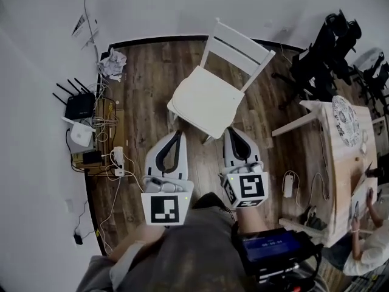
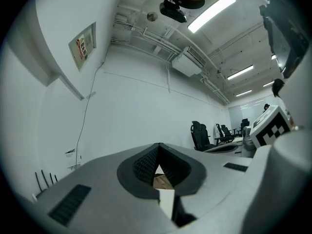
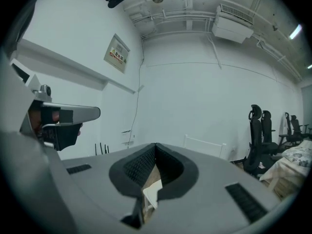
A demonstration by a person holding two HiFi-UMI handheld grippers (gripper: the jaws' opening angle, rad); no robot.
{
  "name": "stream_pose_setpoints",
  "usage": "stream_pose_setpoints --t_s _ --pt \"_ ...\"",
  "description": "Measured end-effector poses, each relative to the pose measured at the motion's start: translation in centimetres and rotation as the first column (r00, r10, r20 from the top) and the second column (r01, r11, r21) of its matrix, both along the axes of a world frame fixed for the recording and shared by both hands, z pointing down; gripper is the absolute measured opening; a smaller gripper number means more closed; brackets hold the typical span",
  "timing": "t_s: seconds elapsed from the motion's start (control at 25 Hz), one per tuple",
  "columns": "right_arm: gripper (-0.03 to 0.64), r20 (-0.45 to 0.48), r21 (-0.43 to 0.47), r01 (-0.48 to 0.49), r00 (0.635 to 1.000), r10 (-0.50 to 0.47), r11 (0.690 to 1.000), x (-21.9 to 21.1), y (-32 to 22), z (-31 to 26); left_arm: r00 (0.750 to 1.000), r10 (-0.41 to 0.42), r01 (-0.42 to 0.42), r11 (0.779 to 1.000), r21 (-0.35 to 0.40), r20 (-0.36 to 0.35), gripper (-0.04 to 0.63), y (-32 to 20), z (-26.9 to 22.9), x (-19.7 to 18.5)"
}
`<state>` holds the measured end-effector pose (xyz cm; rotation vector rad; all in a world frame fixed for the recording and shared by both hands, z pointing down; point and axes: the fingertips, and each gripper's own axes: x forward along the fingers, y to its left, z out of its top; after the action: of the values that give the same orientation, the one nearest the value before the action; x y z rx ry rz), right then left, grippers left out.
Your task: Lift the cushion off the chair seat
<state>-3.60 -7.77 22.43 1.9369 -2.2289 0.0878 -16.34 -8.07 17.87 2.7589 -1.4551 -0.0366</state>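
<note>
At the far left, a black router [image 1: 79,105] and a tangle of cables [image 1: 108,126] are seen on the wooden floor [image 1: 149,78] by the wall, well apart from the work. The left gripper [image 1: 177,134] is held just beside the near left edge of the seat, clenched on nothing; only floor and a sliver of white are seen through the gap behind its tips. The cushion [image 1: 206,99] lies flat on the seat of the white chair [image 1: 240,50], whose nearest corner falls between the two grippers. The right gripper [image 1: 233,132] is held just beside the near right edge and is likewise clenched and empty. At the right, a bench [image 1: 340,163] stands apart from the chair. Several failures are judged possible from here. If the grippers are pushed in clenched, the cushion is likely to be shoved toward the backrest, or the chair nudged. If the jaws are closed too low, the seat rim may be caught with the pad and the chair dragged. If only one edge is taken, the pad may sag and slip out. The cushion is seen as a thin, cream, roughly square pad that covers nearly the whole seat, so close in colour to the chair that its edge is hard to make out.
</note>
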Motion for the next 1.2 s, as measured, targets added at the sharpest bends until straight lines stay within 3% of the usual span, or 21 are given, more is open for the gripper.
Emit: stream_pose_setpoints --t_s 0.2,0.6,1.2 --pt "0.008 0.006 0.005 -0.073 0.997 0.073 0.997 0.8 -1.0 0.3 0.999 0.043 -0.042 0.999 -0.029 0.02 0.006 -2.5 1.0 -0.1" --pt "0.008 0.044 -0.017 -0.141 0.989 0.142 0.99 2.9 -4.9 2.4 0.992 0.111 -0.11 0.994 -0.02 0.064 0.006 -7.4 1.6 2.3" --pt "0.008 0.117 -0.028 -0.205 0.971 0.207 0.978 10.0 -14.9 3.9 0.97 0.203 -0.206 0.979 0.007 0.133 0.006 -18.2 1.4 11.6"
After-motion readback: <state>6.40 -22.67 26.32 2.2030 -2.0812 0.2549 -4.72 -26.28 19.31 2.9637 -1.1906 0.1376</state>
